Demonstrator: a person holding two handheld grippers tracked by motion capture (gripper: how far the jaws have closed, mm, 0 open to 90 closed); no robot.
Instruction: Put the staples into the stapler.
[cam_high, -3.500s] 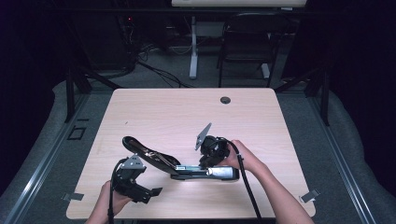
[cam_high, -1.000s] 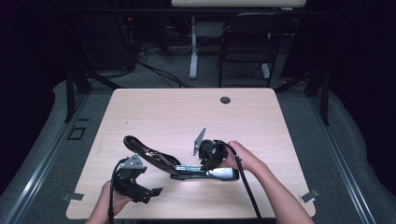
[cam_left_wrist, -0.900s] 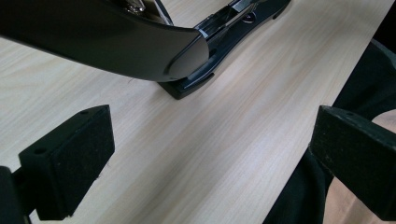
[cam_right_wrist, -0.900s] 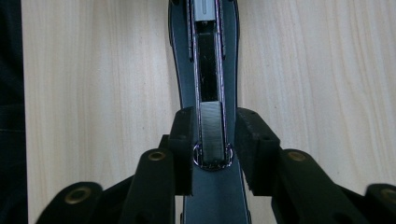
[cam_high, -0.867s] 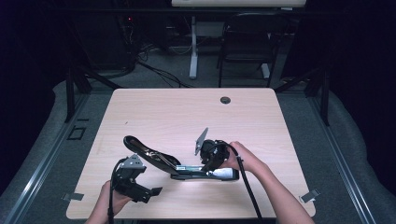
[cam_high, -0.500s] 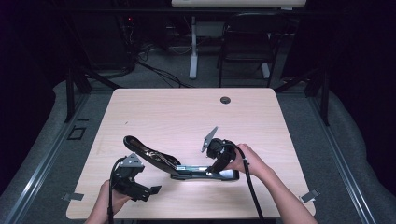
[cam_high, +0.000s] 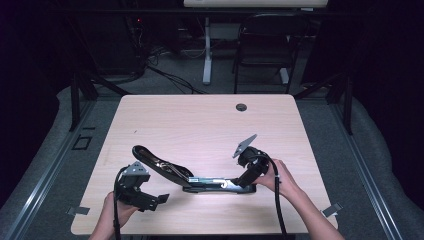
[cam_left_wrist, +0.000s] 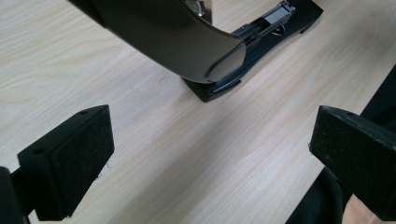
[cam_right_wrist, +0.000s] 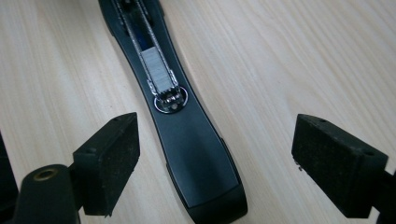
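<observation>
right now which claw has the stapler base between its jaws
The right claw: its open jaws straddle the stapler base without touching it, having just opened. The left claw has only bare table between its jaws, with the lifted stapler arm ahead.

Dark rm: wood table (cam_high: 200, 120), black chair (cam_high: 265, 45) behind, grey floor (cam_high: 370, 165).

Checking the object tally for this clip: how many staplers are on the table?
1. The stapler lies opened near the table's front edge, between the left gripper and the right gripper. None seems hidden.
</observation>
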